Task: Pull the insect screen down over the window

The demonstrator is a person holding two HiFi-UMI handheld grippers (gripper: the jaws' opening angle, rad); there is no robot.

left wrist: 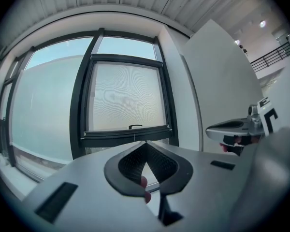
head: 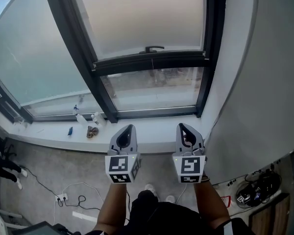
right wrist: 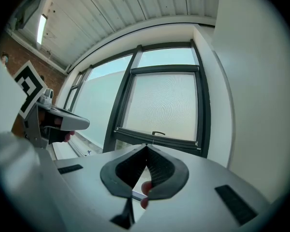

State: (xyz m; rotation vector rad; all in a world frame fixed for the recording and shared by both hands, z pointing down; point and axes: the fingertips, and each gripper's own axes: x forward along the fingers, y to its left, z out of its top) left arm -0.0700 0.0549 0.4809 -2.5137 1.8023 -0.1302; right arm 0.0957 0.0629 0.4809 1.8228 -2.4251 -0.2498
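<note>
Toward 12 o'clock the insect screen (head: 137,18) covers most of the dark-framed window (head: 213,43). Its bottom bar (head: 152,62), with a small black handle (head: 154,48) on top, stops short of the lower frame and leaves a strip of clear glass beneath. Just below centre, the left gripper (head: 129,129) and right gripper (head: 183,127) point at the window side by side but apart — each with jaws meeting at the tips and nothing between them. Small objects (head: 92,131) lie on the white window sill (head: 152,131) at 9 o'clock of the left gripper. A white wall (head: 264,72) fills 3 o'clock, and a power strip (head: 61,198) lies on the grey floor (head: 49,170) at 7 o'clock.
</note>
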